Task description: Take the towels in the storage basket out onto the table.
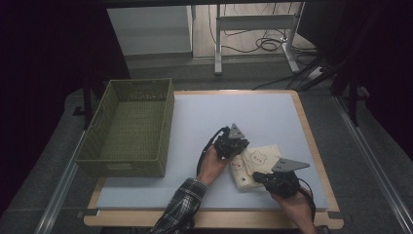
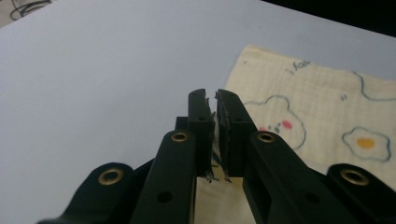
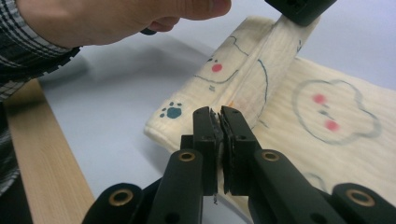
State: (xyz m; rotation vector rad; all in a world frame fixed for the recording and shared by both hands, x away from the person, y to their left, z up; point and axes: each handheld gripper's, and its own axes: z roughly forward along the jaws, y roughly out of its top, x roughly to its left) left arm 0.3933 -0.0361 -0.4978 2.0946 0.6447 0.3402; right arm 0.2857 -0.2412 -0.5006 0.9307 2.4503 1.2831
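Observation:
A cream cloth (image 1: 258, 158) printed with bears and fried eggs lies on the pale mat at the near right. My left gripper (image 1: 239, 153) stands at its left edge, jaws closed. In the right gripper view a ridge of the cloth (image 3: 327, 130) rises taut into the left gripper (image 3: 299, 9), so it pinches the fabric. My right gripper (image 1: 256, 176) is at the cloth's near edge, and its jaws (image 3: 219, 112) are shut on the fold where that ridge starts. In the left gripper view the closed jaws (image 2: 215, 95) sit over the cloth (image 2: 317, 107).
A green woven basket (image 1: 126, 165) stands on the table's left side. The pale mat (image 1: 234, 112) stretches bare behind the cloth. A wooden table rim (image 3: 42, 163) runs close to the right gripper. Table legs and cables lie on the floor beyond.

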